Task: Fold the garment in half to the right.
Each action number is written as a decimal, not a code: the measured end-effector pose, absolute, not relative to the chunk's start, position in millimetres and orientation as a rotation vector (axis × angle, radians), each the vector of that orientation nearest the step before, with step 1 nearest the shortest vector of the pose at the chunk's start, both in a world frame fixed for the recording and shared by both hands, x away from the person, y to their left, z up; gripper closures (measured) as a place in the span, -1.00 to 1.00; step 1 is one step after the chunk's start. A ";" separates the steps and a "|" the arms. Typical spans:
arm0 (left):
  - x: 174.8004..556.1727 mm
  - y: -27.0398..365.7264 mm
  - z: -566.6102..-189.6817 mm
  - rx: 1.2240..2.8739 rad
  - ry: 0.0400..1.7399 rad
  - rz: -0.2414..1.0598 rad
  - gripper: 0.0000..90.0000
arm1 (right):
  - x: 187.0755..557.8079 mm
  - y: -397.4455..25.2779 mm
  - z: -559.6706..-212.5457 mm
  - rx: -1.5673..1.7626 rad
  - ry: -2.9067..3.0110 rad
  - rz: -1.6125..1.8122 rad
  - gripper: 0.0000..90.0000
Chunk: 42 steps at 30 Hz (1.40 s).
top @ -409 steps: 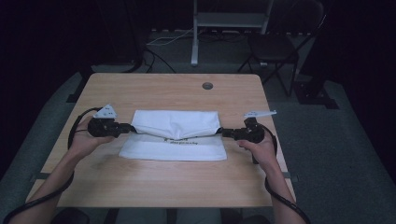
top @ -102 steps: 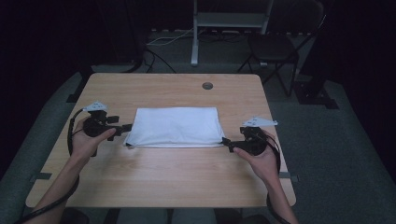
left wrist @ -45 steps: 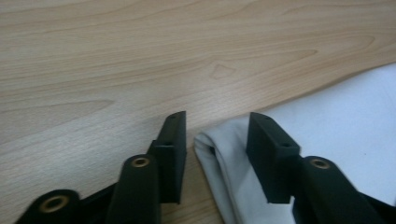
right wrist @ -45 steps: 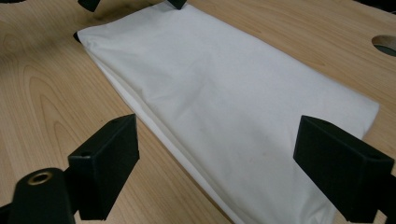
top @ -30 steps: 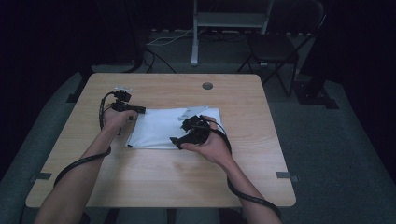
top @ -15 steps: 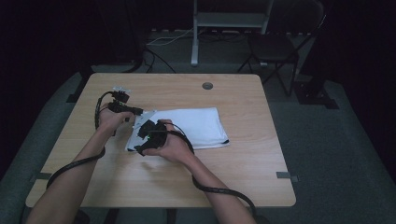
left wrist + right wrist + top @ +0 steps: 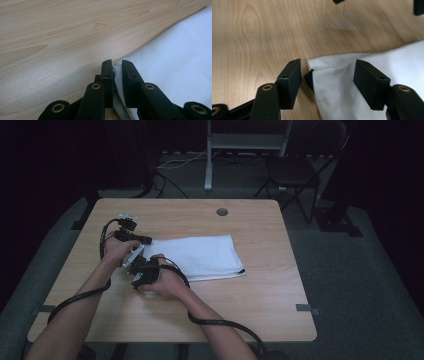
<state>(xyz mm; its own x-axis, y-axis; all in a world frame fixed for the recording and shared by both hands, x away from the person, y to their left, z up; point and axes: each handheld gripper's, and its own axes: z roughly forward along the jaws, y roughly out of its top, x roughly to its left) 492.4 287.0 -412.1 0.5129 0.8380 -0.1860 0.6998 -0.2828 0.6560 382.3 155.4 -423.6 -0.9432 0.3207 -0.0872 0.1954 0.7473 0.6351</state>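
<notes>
Item: 2 hand-held grippers at left end of folded white cloth, wood table.

L gripper [image 7: 114, 67]: jaws nearly together, nipping a thin edge of the white cloth [image 7: 175, 65], lower centre of left gripper view; in high view L gripper [image 7: 131, 237] sits centre-left, jaw gap too small to read there. R gripper [image 7: 327, 75]: jaws wide apart, straddling a hemmed corner of the cloth [image 7: 352, 82], not pinching; dark tab peeks from under that corner, seen close up in right gripper view. High view: R gripper [image 7: 145, 270] just below L, both at cloth's left end [image 7: 200, 255]; cloth lies flat, frame centre, dark bit at its lower-right corner. Table [image 7: 260, 295] has round grommet [image 7: 222, 212] upper centre. Folding chair [image 7: 300, 167] upper right, floor behind. Containers: n/a.
</notes>
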 end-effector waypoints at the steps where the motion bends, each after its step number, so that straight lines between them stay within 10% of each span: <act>1: 492.3 287.1 -412.1 2.056 1.249 0.251 0.79 | 382.7 155.8 -425.3 0.410 2.753 0.971 -0.08; 15: 491.8 286.0 -412.0 2.077 1.242 0.241 0.79 | 386.7 150.8 -428.9 0.528 2.696 1.047 0.67; 42: 476.9 304.6 -389.6 2.104 1.248 0.286 0.79 | 363.5 167.1 -402.1 0.539 2.594 1.172 0.73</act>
<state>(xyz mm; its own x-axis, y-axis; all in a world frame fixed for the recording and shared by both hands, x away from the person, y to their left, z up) 476.9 304.6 -389.6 0.5196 0.8426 -0.1415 0.6969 -0.3221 0.6408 363.5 167.1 -402.1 -0.9020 0.4263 -0.0682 0.2306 0.6092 0.7588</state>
